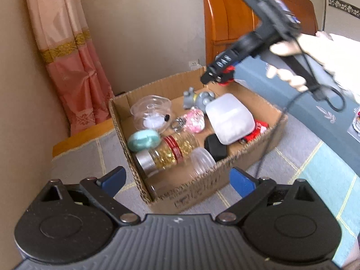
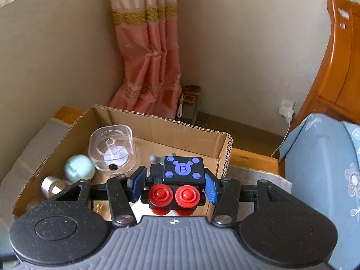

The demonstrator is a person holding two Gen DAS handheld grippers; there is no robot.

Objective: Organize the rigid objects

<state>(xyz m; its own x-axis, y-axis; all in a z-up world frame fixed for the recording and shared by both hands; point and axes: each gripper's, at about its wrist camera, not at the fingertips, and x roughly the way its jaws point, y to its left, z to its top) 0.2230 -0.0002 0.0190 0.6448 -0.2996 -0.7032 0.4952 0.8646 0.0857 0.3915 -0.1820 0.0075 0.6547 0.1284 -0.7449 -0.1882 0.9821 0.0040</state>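
An open cardboard box (image 1: 227, 175) sits on a rug and holds several rigid items: a clear plastic case (image 1: 151, 114), a teal round case (image 1: 144, 140), a jar of gold beads (image 1: 173, 150), a white lidded tub (image 1: 229, 118), a grey toy (image 1: 196, 97). My left gripper (image 1: 177, 178) is open and empty, just short of the box's near wall. My right gripper (image 2: 174, 185) is shut on a black toy block with red knobs (image 2: 180, 184) and holds it above the box (image 2: 157, 123). In the left wrist view the right gripper (image 1: 216, 76) hangs over the box's far right corner.
A pink curtain (image 2: 148, 51) hangs in the room corner behind the box. A wooden bed frame (image 1: 227, 22) and blue bedding (image 2: 326, 168) stand to the right. A charger sits in a wall socket (image 2: 286, 110). A cable (image 1: 267, 148) trails over the box's right wall.
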